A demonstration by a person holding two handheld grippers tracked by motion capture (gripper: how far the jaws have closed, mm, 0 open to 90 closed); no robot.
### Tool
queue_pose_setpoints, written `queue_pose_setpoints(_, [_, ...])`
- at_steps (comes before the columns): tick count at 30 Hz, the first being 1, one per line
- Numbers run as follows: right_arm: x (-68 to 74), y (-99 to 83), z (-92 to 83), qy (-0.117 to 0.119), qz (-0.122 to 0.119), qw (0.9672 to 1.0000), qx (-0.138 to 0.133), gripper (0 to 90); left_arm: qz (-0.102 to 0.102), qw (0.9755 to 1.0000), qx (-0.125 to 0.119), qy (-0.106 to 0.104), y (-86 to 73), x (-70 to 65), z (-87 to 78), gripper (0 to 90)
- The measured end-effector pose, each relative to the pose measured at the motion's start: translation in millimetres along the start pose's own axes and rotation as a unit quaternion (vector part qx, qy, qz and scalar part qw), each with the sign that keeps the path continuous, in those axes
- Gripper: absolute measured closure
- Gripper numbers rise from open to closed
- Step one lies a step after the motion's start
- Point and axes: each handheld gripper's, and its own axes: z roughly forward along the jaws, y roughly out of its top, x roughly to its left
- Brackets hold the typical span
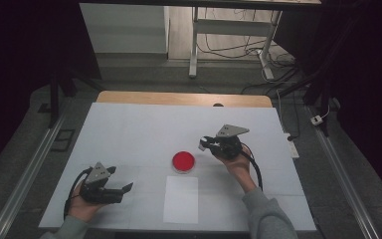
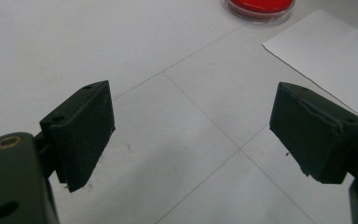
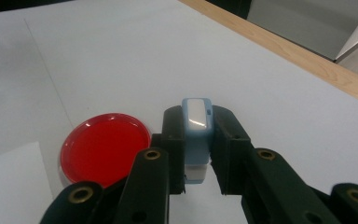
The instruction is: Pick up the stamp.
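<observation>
My right gripper (image 3: 196, 140) is shut on a small pale blue and white device (image 3: 196, 128), held edge-up between its black pads just right of a round red dish (image 3: 105, 147). From the high view the same right gripper (image 1: 208, 143) hovers right of and slightly behind the red dish (image 1: 183, 161) at the table's middle. My left gripper (image 1: 124, 190) rests low at the front left, pointing right, its jaws wide apart with nothing between them. Its own view shows both pads (image 2: 81, 130) over bare table, the red dish (image 2: 258, 7) far ahead.
A white sheet of paper (image 1: 181, 199) lies in front of the dish, also seen as paper (image 2: 326, 56) ahead of the left gripper. The white tabletop (image 1: 129, 129) ends in a wooden edge (image 1: 184, 98) at the back. Desk legs and cables stand on the floor beyond.
</observation>
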Motion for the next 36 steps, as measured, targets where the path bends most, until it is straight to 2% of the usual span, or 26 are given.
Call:
queue_pose_setpoints(9, [5.0, 1.7, -9.3, -0.001, 0.013, 0.9998, -0.016, 75.3, 0.000, 1.0000, 0.000, 0.000, -0.1, 0.1, 0.2, 14.3])
queue_pose_setpoints(20, [12.9, 0.3, -32.2, -0.007, 0.022, 0.9993, -0.030, 75.3, 0.001, 1.0000, 0.000, 0.000, 0.0, -0.5, 0.5, 14.4])
queue_pose_setpoints(36, [22.4, -0.3, -42.9, -0.002, 0.026, 0.9988, -0.042, 75.3, 0.000, 1.0000, -0.002, 0.003, -0.3, -0.7, 0.2, 14.4])
